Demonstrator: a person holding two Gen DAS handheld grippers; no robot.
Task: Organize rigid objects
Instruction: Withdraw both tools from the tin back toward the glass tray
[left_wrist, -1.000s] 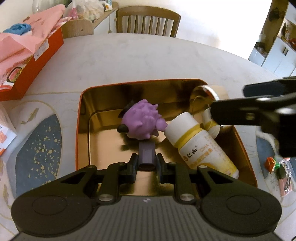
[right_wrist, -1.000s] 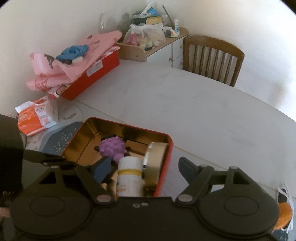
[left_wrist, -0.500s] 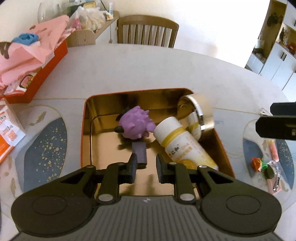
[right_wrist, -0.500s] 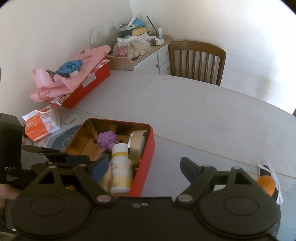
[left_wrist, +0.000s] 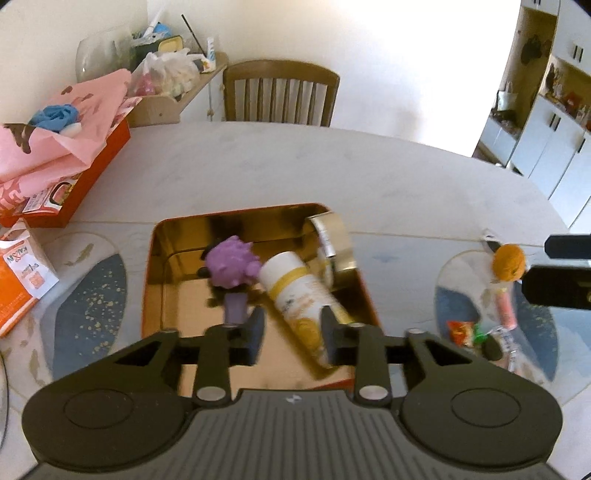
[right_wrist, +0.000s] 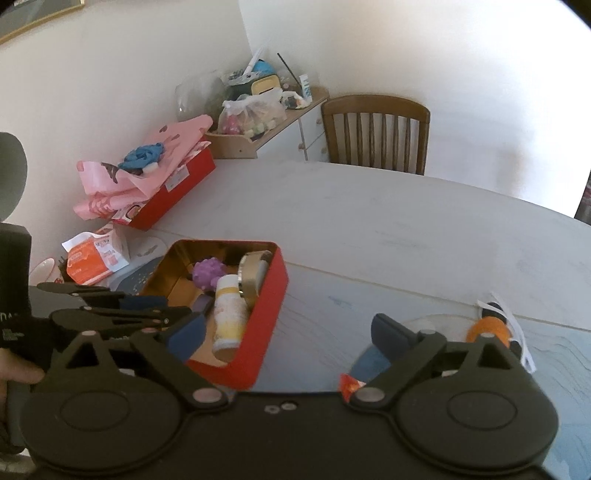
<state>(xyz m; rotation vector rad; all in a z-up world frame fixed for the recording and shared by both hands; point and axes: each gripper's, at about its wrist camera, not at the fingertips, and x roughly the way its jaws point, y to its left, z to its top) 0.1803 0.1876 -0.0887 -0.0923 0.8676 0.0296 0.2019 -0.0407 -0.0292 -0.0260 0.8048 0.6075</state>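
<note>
Deposit step judged just finished: purple spiky toy (left_wrist: 231, 266) lying inside the gold-lined red tin (left_wrist: 162, 258), on the surface, left of the white-and-yellow bottle (left_wrist: 301, 295) and the gold-rimmed round container (left_wrist: 332, 243) propped against the tin's far right wall. Left gripper (left_wrist: 290, 332) poised above the tin's near end, jaws opening, nothing pinched between them. Right gripper (right_wrist: 288, 334) right of the tin, jaws spread wide and opening further, empty. Next move judged to call for a reach right toward the orange object (right_wrist: 487, 330) and small wrappers (left_wrist: 461, 330) on the mat. Legible writing: only partial letters on the orange-and-white packet (left_wrist: 22, 273), far left; bottle label blurred.
</note>
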